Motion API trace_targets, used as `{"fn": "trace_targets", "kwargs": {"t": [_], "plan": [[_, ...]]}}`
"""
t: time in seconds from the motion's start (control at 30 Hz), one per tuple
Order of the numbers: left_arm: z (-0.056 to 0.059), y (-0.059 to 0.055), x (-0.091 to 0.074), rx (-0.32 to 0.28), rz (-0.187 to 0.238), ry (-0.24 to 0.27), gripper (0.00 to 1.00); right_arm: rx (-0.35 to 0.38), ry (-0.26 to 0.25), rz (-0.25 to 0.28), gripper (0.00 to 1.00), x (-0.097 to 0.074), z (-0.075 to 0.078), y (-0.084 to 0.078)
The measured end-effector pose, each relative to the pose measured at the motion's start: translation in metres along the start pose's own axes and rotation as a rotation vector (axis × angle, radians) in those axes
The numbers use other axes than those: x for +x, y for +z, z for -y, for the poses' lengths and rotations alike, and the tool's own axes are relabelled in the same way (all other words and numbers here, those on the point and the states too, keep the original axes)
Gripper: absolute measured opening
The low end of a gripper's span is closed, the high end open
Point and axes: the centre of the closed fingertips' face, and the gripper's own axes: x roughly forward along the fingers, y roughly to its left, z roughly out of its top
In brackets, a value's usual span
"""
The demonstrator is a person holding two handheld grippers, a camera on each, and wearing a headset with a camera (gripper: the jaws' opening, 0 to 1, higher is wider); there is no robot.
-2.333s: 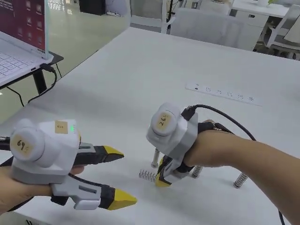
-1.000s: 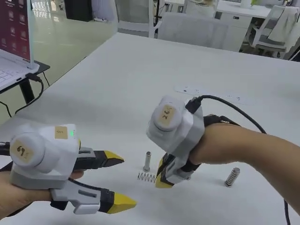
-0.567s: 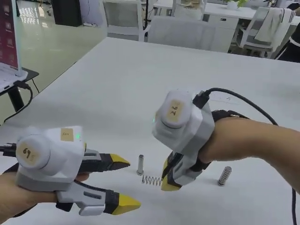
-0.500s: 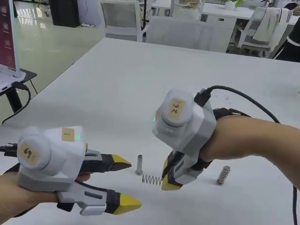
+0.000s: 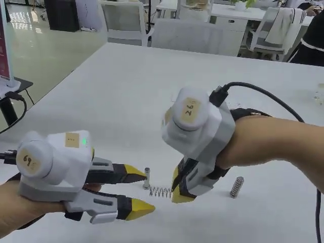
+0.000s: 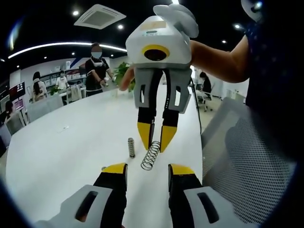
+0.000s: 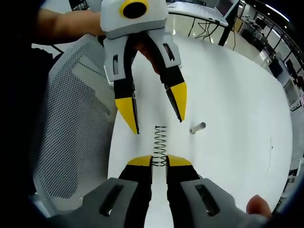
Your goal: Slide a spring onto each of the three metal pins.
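Observation:
My right gripper (image 5: pixel 177 195) points down at the white table (image 5: pixel 116 101), shut on one end of a thin spring (image 5: pixel 161 192). The spring lies level, its free end toward my left gripper (image 5: pixel 142 190), which is open, jaws wide, just left of it. A bare metal pin (image 5: pixel 147 178) stands upright between the left jaws' tips and the spring. A second pin wearing a spring (image 5: pixel 236 187) stands to the right. In the right gripper view the spring (image 7: pixel 160 140) runs from my right gripper (image 7: pixel 160 162) toward the open left gripper (image 7: pixel 154 111), the pin (image 7: pixel 197 128) beside it.
A black cable (image 5: pixel 263 96) runs from the right gripper over the person's arm. Chairs (image 5: pixel 195 35) stand past the table's far edge, and a laptop stand (image 5: pixel 7 86) is off the left side. In the left gripper view people (image 6: pixel 97 66) stand at the far end.
The head camera has swung, shifting the scene. My left gripper has edged right, closer to the bare pin and the spring's free end. The right gripper still holds the spring low.

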Motion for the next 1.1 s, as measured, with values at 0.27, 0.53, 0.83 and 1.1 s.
{"fn": "trace_targets", "kwargs": {"t": [0.27, 0.53, 0.83, 1.1], "plan": [[0.005, 0.005, 0.001, 0.012, 0.015, -0.011, 0.19, -0.033, 0.001, 0.011, 0.08, -0.002, -0.001, 0.007], [0.008, 0.009, 0.004, 0.023, 0.024, -0.023, 0.13, -0.055, 0.003, 0.019, 0.08, -0.004, -0.003, 0.011], [0.008, 0.010, 0.005, 0.033, 0.026, -0.022, 0.06, -0.067, 0.000, 0.025, 0.08, -0.005, -0.004, 0.012], [0.009, 0.010, 0.005, 0.037, 0.021, -0.031, 0.04, -0.077, -0.001, 0.026, 0.08, -0.006, -0.005, 0.011]]}}
